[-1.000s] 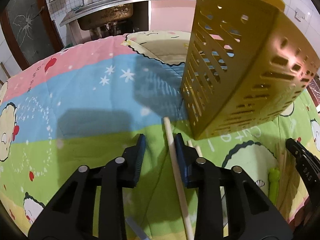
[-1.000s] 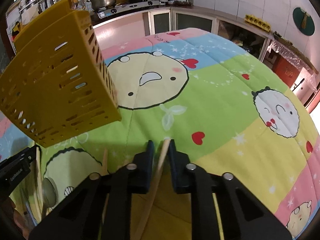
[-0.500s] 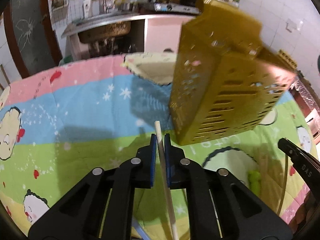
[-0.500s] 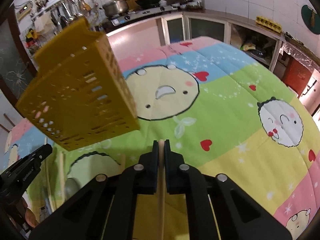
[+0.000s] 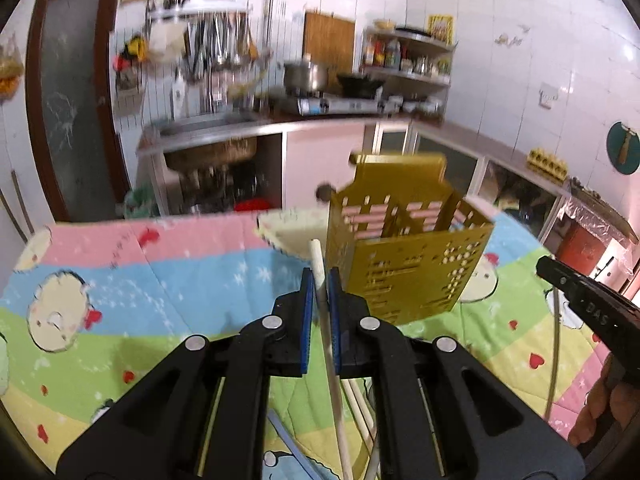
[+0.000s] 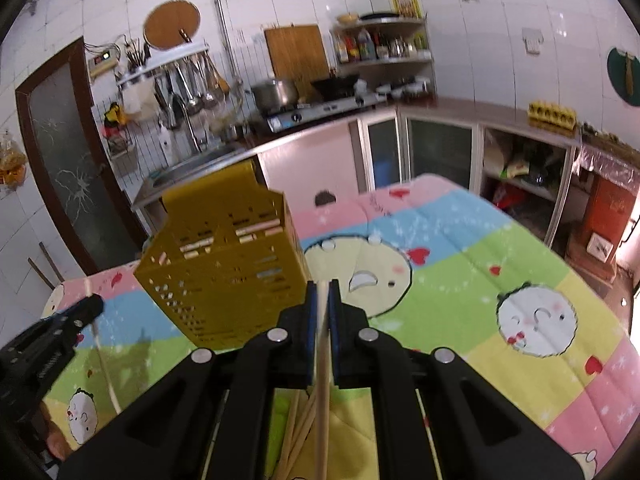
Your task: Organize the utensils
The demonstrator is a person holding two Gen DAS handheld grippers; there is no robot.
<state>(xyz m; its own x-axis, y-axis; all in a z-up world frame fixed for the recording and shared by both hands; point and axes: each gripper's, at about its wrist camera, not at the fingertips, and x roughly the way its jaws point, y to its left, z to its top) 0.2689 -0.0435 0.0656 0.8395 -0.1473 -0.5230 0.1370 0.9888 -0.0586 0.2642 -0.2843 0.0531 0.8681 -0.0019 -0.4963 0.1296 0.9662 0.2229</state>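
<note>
left wrist view: my left gripper (image 5: 321,280) clamps a chopstick (image 5: 325,320), yellow holder (image 5: 404,264) at 1 o'clock; right gripper (image 6: 322,292) clamps another chopstick (image 6: 322,360).

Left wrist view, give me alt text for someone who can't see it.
The left gripper is shut on a pale chopstick, held just in front of a yellow slotted utensil holder standing on a colourful cartoon-print quilt. The right gripper enters at the right edge; a blurred kitchen counter lies behind.

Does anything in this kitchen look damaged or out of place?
Yes: the glass door at the left has a star-shaped crack. Loose chopsticks lie on the cartoon quilt, still outside the yellow utensil holder.
</note>
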